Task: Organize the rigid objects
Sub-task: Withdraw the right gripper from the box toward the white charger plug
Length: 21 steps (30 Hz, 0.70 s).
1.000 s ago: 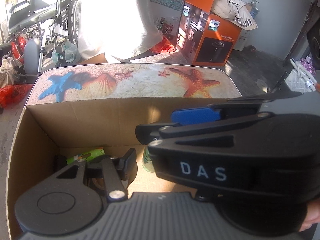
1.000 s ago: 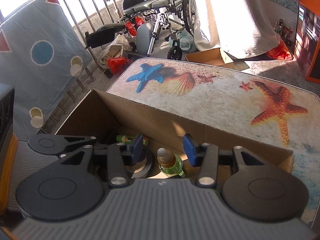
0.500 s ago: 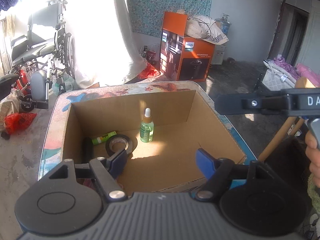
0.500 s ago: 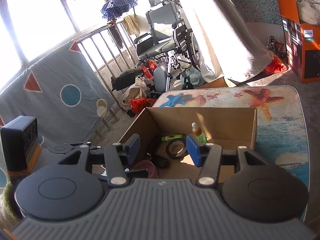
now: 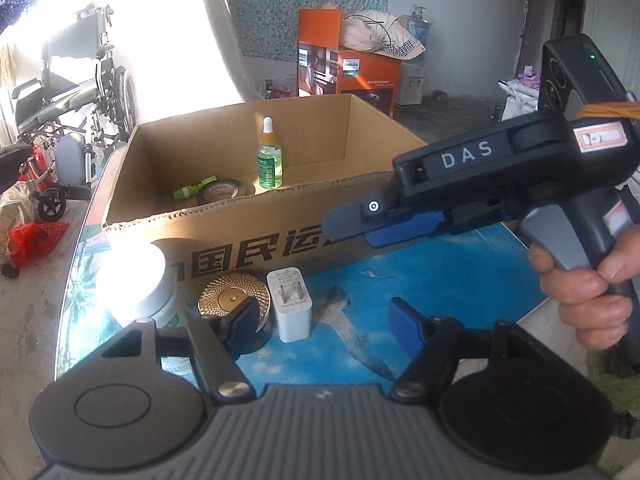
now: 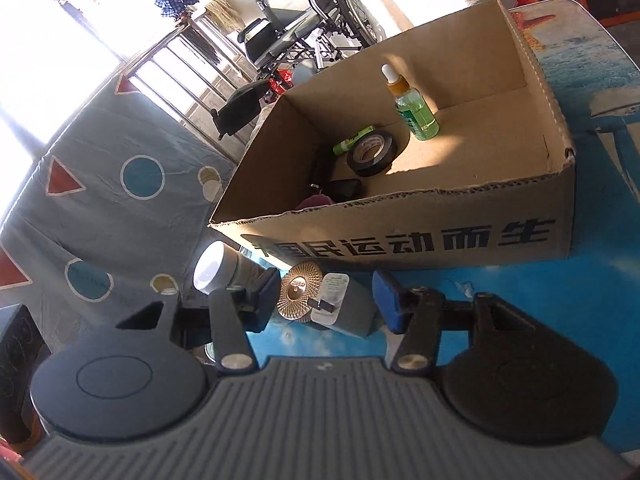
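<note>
An open cardboard box (image 5: 240, 216) (image 6: 400, 200) stands on the blue sea-print table (image 5: 460, 280). Inside are a green dropper bottle (image 5: 269, 160) (image 6: 414, 108), upright, a black tape roll (image 5: 224, 192) (image 6: 372, 152), a green tube (image 5: 194, 188) and dark items (image 6: 344, 190). In front of the box stand a white jar (image 5: 136, 284) (image 6: 216, 270), a gold disc (image 5: 234, 294) (image 6: 300, 292) and a white charger (image 5: 290, 304) (image 6: 344, 304). My left gripper (image 5: 322, 322) hovers just short of the disc and charger, jaws closing, gripping nothing. My right gripper (image 6: 326, 300) (image 5: 360, 230) is open, pointing at the same two.
A person's hand (image 5: 580, 288) grips the right handle. A wheelchair (image 5: 80, 80) stands on the floor at the left and an orange carton (image 5: 344, 76) behind the table. A patterned cloth (image 6: 100, 180) hangs on railings to the left.
Both grippers have drawn back from over the box to its near side, so the jar, disc and charger have come into view. The right gripper has rolled.
</note>
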### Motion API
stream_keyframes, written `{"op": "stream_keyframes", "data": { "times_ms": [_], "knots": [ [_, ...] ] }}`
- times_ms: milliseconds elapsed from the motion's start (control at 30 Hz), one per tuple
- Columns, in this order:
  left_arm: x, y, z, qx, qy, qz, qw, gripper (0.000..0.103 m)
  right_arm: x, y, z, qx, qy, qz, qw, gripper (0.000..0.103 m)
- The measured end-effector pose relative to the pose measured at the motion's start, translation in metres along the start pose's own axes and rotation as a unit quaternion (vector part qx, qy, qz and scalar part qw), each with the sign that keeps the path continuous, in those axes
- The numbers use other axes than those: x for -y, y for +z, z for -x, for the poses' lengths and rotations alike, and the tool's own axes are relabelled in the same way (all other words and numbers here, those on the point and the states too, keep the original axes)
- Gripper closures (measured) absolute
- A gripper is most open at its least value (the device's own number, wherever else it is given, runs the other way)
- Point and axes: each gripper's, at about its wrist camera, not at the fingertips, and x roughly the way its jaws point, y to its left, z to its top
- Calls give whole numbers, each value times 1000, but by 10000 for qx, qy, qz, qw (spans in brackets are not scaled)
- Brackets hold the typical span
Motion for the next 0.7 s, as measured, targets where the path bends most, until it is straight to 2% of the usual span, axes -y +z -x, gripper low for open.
{"op": "stream_keyframes", "data": {
  "times_ms": [200, 267, 367, 700],
  "knots": [
    [2, -14, -24, -59, 199, -20, 9998, 49, 4, 9, -37, -239, -11, -320, 9992, 64],
    [0, -17, -33, -165, 241, 42, 9996, 60, 5, 11, -47, -290, -69, -378, 9988, 66],
    [-6, -20, -43, -302, 222, 190, 9991, 68, 7, 13, -58, -373, -87, -459, 9982, 72],
    [-9, -21, -57, -366, 307, 361, 9982, 69, 9, 13, -75, -562, -151, -505, 9970, 75]
  ]
}}
